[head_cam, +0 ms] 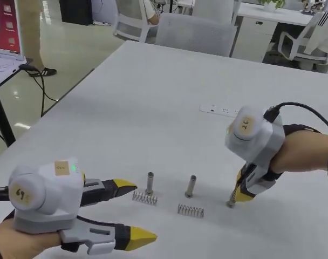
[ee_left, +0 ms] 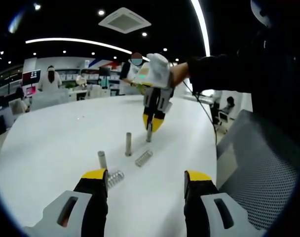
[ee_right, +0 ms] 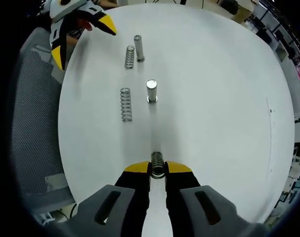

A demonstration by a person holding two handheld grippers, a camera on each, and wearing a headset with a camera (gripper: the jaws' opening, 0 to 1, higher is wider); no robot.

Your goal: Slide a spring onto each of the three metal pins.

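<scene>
Two bare metal pins stand upright on the white table (head_cam: 153, 108): the left pin (head_cam: 149, 183) (ee_right: 138, 48) and the middle pin (head_cam: 191, 186) (ee_right: 151, 91). A loose spring (head_cam: 144, 198) (ee_right: 129, 57) lies by the left pin, and another spring (head_cam: 191, 210) (ee_right: 125, 103) by the middle one. My right gripper (head_cam: 238, 195) (ee_right: 158, 171) is shut on a third spring (ee_right: 158, 164), held upright at the third pin (head_cam: 231, 202) (ee_left: 149, 133), which is mostly hidden. My left gripper (head_cam: 136, 210) (ee_left: 147, 177) hovers open and holds nothing, just left of the left pin.
A white power strip (head_cam: 220, 110) lies on the table beyond the pins. Grey office chairs (head_cam: 195, 32) stand at the far edge. A laptop (head_cam: 2, 54) sits on a stand to the left. A black cable (head_cam: 304, 110) trails from the right gripper.
</scene>
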